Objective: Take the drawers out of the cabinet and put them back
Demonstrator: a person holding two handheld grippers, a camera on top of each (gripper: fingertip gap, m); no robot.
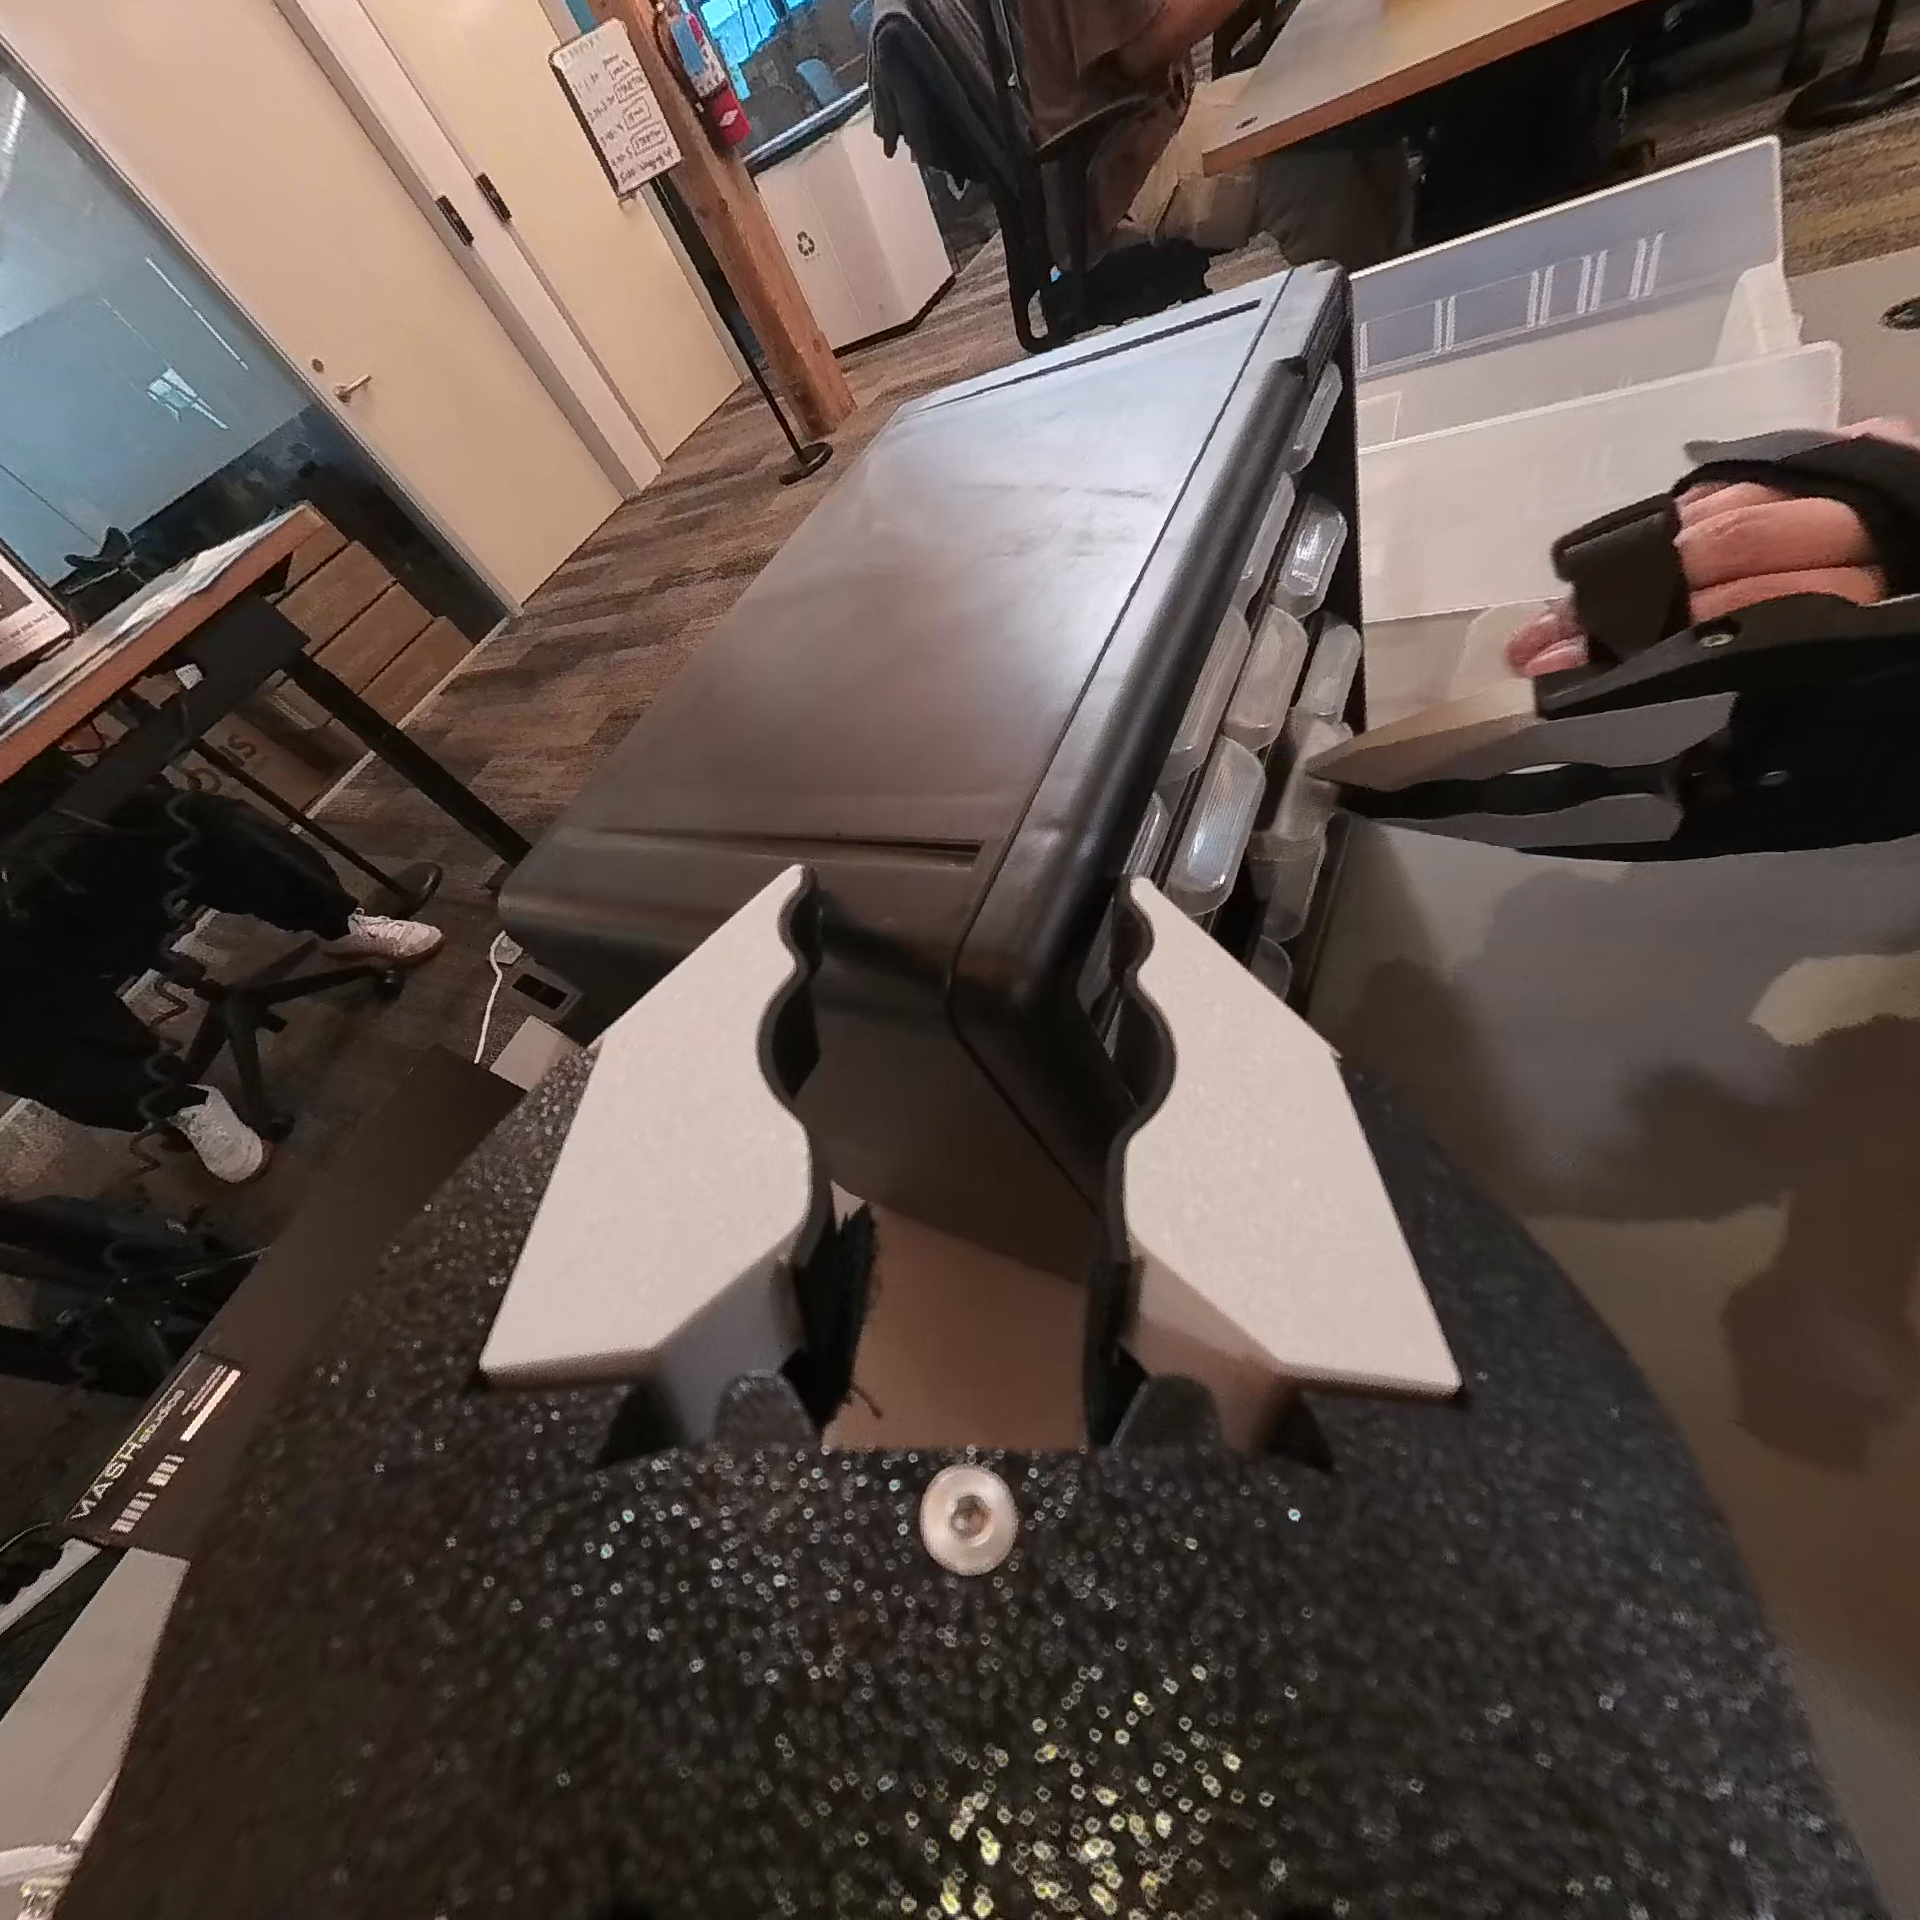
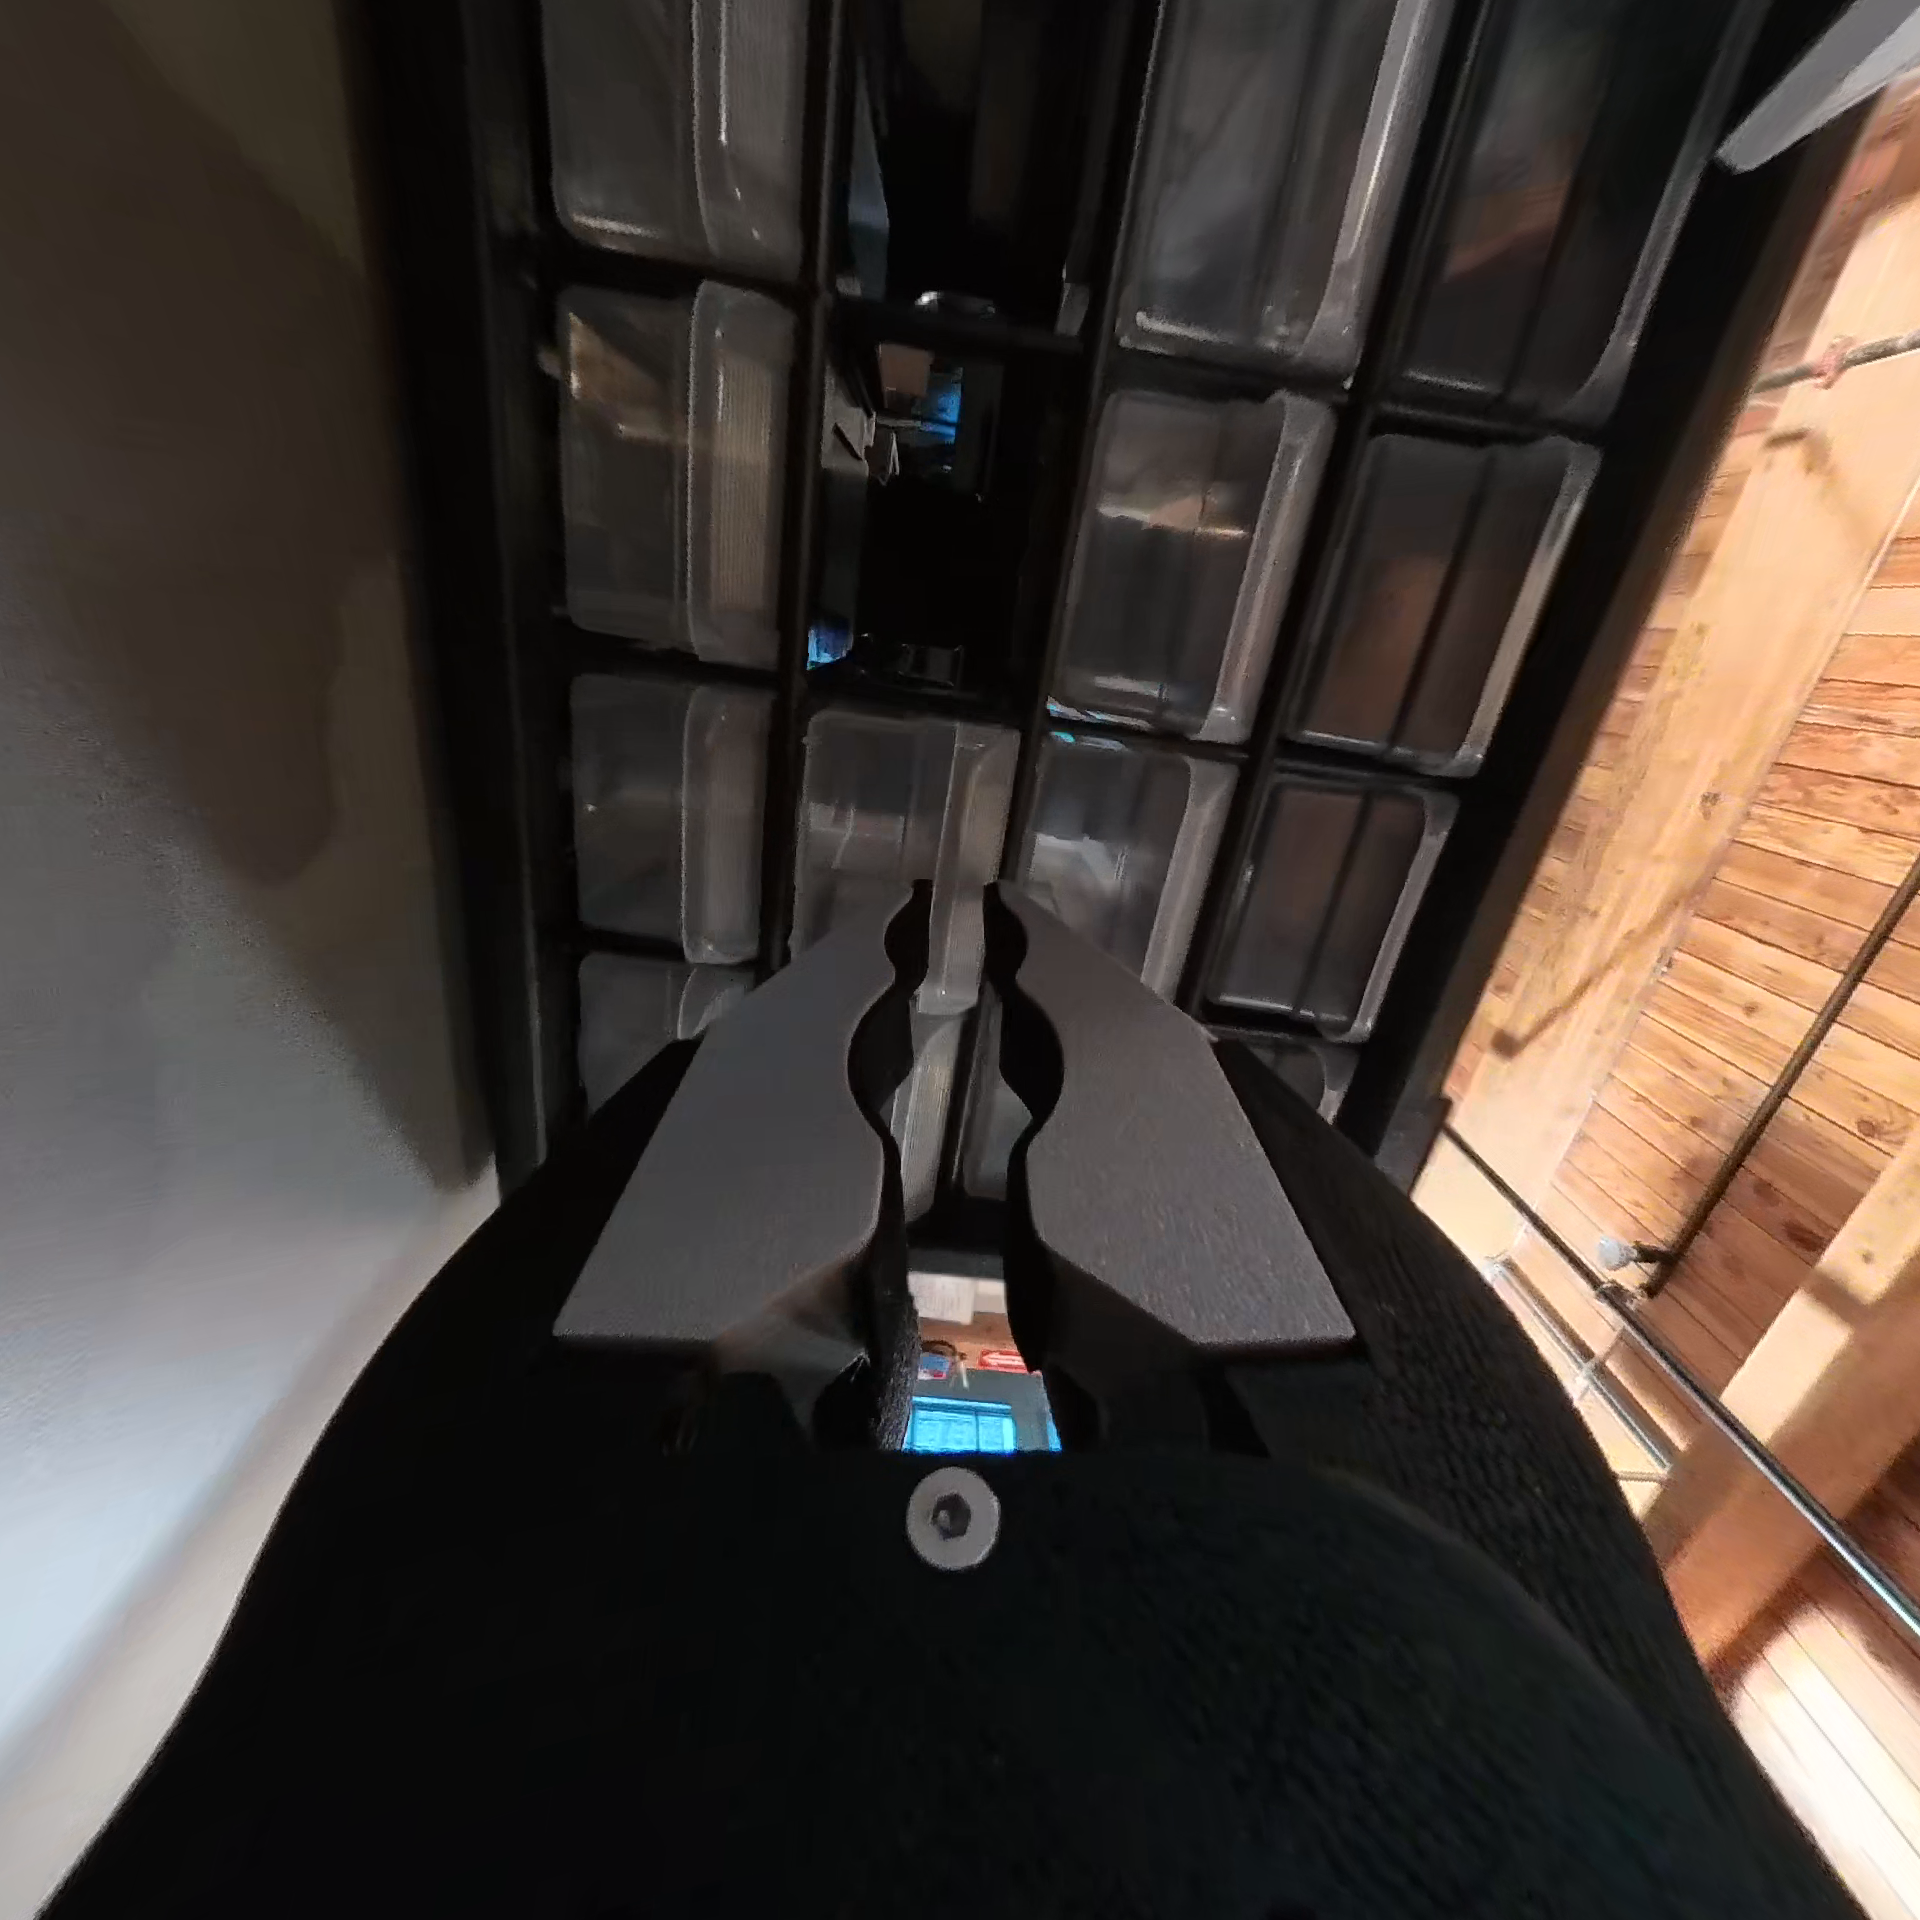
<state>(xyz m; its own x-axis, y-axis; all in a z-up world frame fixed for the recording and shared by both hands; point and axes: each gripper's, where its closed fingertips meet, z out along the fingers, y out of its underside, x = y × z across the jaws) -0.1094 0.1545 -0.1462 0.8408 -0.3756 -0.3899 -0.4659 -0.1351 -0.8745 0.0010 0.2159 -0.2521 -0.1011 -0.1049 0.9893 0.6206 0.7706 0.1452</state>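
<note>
A black cabinet with rows of small clear drawers stands on a grey table. My left gripper has its grey fingers closed around the cabinet's near top corner. My right gripper faces the cabinet front and is shut on the handle tab of a clear drawer in the second column. It also shows in the left wrist view, tips at the drawer fronts, held by a gloved hand. Two slots above that drawer are empty and dark.
Clear plastic bins stand on the table behind the cabinet. A wooden desk, office chairs and a seated person's feet are on the left, past the table's edge. A wooden post stands farther back.
</note>
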